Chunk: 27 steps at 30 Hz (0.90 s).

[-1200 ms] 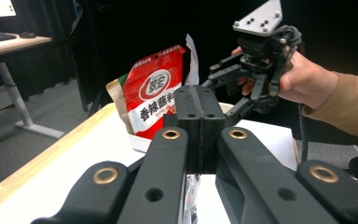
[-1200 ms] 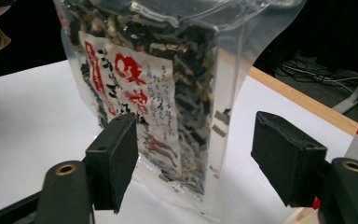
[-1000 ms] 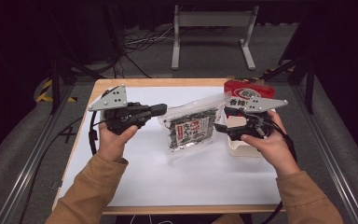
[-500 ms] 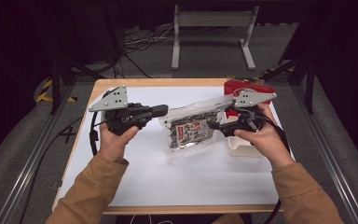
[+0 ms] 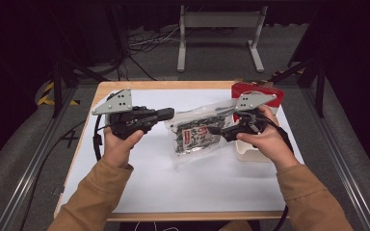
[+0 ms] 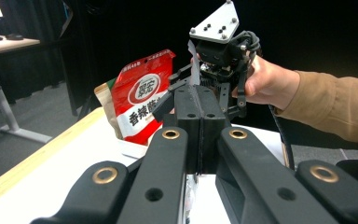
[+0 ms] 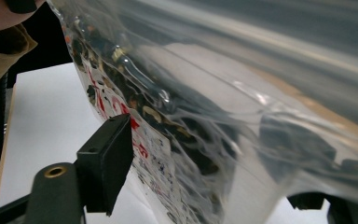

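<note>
Meanwhile the left gripper pinches the clear bag's edge — the right gripper's jaws stand wide around it.

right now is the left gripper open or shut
Shut: in the left gripper view the left gripper's two black jaws press flat together, pinching an edge of the clear bag.

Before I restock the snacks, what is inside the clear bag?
The clear bag holds a dark printed packet with a red and white label. The glare on the plastic hides whether anything else is inside.
</note>
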Each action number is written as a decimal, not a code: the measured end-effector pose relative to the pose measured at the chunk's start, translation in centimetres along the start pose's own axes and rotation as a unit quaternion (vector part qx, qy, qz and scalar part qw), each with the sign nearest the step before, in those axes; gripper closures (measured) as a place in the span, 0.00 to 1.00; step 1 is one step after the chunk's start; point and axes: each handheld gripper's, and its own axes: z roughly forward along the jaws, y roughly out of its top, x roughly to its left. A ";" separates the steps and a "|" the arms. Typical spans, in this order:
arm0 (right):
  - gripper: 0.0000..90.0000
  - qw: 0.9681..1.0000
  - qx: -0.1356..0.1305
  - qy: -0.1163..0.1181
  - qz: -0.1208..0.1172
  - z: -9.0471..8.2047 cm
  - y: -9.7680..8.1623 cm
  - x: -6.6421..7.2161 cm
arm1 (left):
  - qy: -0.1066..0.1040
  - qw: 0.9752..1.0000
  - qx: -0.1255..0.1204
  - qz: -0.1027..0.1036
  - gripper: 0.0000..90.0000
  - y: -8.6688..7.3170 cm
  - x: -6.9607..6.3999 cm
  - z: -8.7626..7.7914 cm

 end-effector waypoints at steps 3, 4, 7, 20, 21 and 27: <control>0.34 1.000 0.002 0.008 -0.004 0.2 0.1 0.0 | 0.000 1.000 -0.002 -0.001 1.00 0.0 0.0 0.0; 0.38 1.000 0.006 0.012 -0.006 0.2 0.1 0.0 | 0.001 1.000 -0.001 -0.001 1.00 0.0 0.0 0.0; 0.47 1.000 0.016 0.016 -0.014 0.2 0.2 0.0 | 0.005 1.000 -0.001 -0.006 1.00 -0.1 0.3 -0.2; 0.77 0.996 0.031 0.071 -0.046 -0.8 0.5 0.4 | 0.015 1.000 -0.010 -0.015 1.00 -0.2 0.6 -0.6; 0.78 0.996 0.030 0.076 -0.046 -0.8 0.6 0.4 | 0.016 1.000 -0.011 -0.013 1.00 -0.2 0.7 -0.7; 0.82 0.994 0.021 0.095 -0.057 -1.2 1.0 0.9 | 0.022 0.999 -0.016 -0.018 1.00 -0.2 0.9 -1.2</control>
